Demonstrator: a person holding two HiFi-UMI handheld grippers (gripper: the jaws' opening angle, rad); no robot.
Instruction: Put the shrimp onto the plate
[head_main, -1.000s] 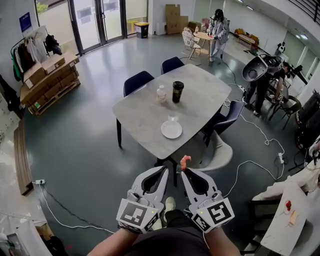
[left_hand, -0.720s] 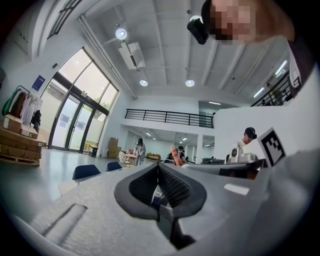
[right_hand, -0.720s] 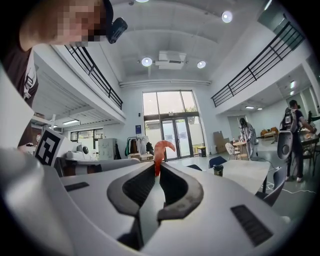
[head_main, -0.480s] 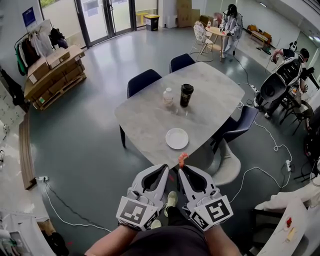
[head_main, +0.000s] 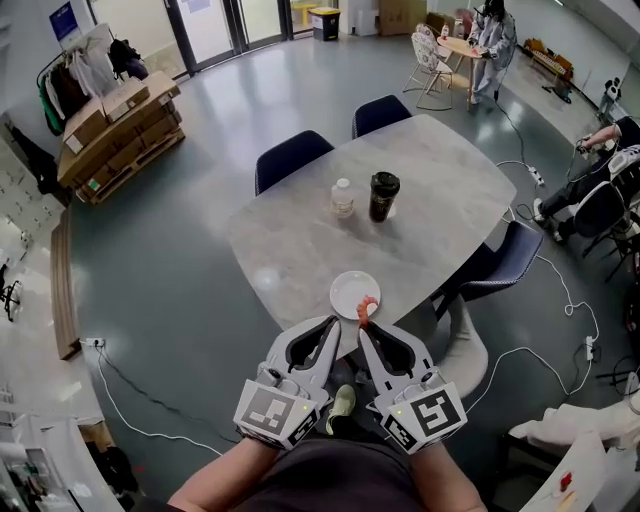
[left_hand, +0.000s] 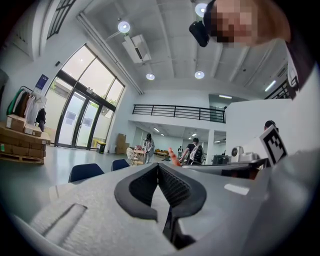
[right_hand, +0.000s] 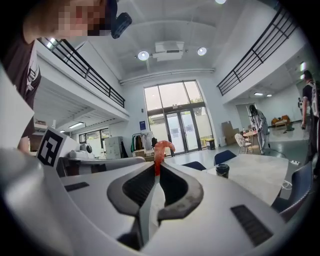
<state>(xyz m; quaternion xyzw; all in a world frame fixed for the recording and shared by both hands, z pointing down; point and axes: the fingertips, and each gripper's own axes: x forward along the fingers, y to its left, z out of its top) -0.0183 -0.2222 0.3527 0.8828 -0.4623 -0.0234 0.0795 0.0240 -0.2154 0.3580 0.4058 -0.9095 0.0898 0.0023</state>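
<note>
An orange-pink shrimp (head_main: 366, 308) sticks up from the tip of my right gripper (head_main: 362, 326), whose jaws are shut on its tail end; the right gripper view shows the same shrimp (right_hand: 161, 150) curling above the right gripper's tips (right_hand: 156, 171). A white plate (head_main: 347, 290) lies near the front edge of the grey table (head_main: 290, 240), just beyond the shrimp. My left gripper (head_main: 334, 325) is beside the right one, jaws shut with nothing between them. In the left gripper view the left gripper (left_hand: 158, 166) is shut and the shrimp (left_hand: 173, 156) peeks past it.
A black cup (head_main: 383, 195) and a small clear bottle (head_main: 343, 196) stand mid-table. Dark blue chairs (head_main: 292, 155) sit at the far side, another chair (head_main: 510, 262) at the right. Cables run over the floor. Boxes on pallets (head_main: 120, 120) stand at the far left.
The table and plate have come closer; both grippers, held side by side, now reach the table's front edge, and the shrimp has gone from short of the table to the plate's near rim.
</note>
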